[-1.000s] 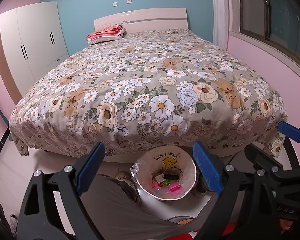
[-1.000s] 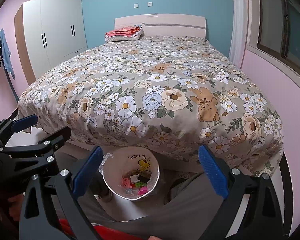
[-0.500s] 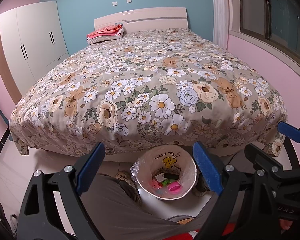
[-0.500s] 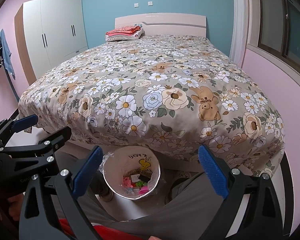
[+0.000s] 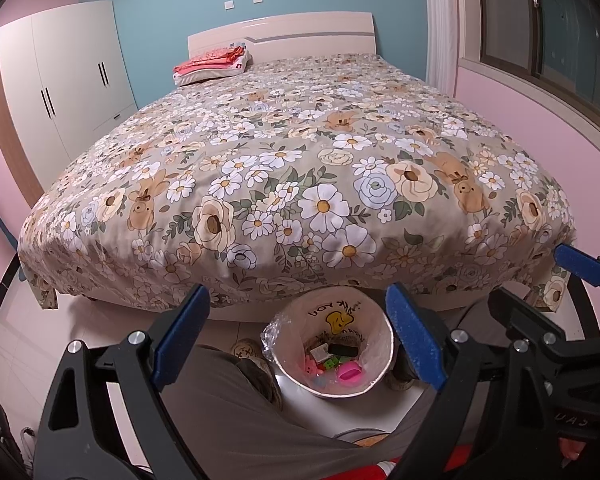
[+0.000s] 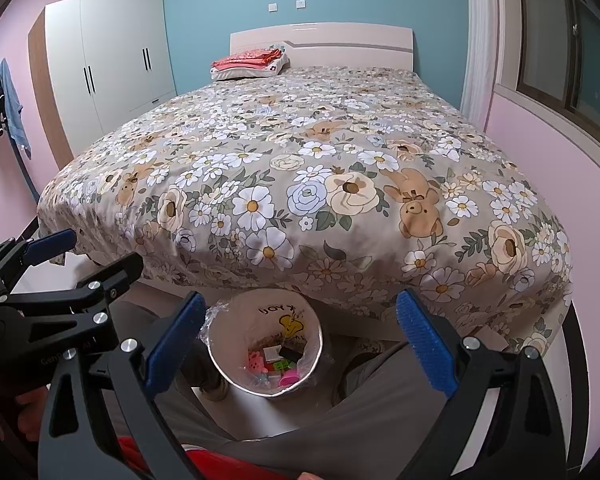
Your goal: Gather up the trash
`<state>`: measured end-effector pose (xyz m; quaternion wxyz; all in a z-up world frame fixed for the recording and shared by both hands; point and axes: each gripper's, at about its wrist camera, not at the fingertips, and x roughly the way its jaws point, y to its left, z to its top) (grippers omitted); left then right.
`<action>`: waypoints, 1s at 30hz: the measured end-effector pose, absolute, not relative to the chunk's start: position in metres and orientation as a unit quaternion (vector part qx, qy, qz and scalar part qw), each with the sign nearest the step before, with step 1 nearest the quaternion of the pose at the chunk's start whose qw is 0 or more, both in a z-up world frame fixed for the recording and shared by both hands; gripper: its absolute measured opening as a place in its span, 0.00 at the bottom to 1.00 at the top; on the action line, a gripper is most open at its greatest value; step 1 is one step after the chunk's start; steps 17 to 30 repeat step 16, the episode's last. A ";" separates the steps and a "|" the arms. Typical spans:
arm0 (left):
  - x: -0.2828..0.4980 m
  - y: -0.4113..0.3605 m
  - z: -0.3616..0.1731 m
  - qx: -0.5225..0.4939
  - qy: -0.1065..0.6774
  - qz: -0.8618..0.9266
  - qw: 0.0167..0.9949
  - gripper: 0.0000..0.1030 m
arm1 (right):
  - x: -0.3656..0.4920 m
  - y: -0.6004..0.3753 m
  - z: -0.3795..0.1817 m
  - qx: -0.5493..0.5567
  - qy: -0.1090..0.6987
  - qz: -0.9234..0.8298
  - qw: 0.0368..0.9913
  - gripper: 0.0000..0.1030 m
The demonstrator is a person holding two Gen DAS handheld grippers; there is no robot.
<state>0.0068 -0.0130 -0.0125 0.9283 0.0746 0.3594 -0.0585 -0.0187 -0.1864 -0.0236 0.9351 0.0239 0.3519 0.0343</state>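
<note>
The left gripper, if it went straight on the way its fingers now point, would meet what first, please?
Probably the floral quilt at the bed's foot: the open left gripper points there, above the trash bin. Depth is unclear.

Even bright indoor light, sharp focus, strong fisheye bending, dark corners

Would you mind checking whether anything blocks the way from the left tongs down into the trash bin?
Nothing visible does: the left tongs are open and empty, and the lined trash bin sits open-topped beyond them.
</note>
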 end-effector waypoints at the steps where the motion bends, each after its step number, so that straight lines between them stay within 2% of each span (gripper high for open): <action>1: 0.007 -0.014 -0.012 0.075 0.359 -0.058 0.929 0.86 | -0.019 -0.186 -0.024 0.024 0.353 0.035 0.935 0.95; 30: 0.005 -0.006 -0.016 0.067 0.367 -0.054 0.926 0.86 | -0.018 -0.184 -0.025 0.018 0.357 0.040 0.933 0.95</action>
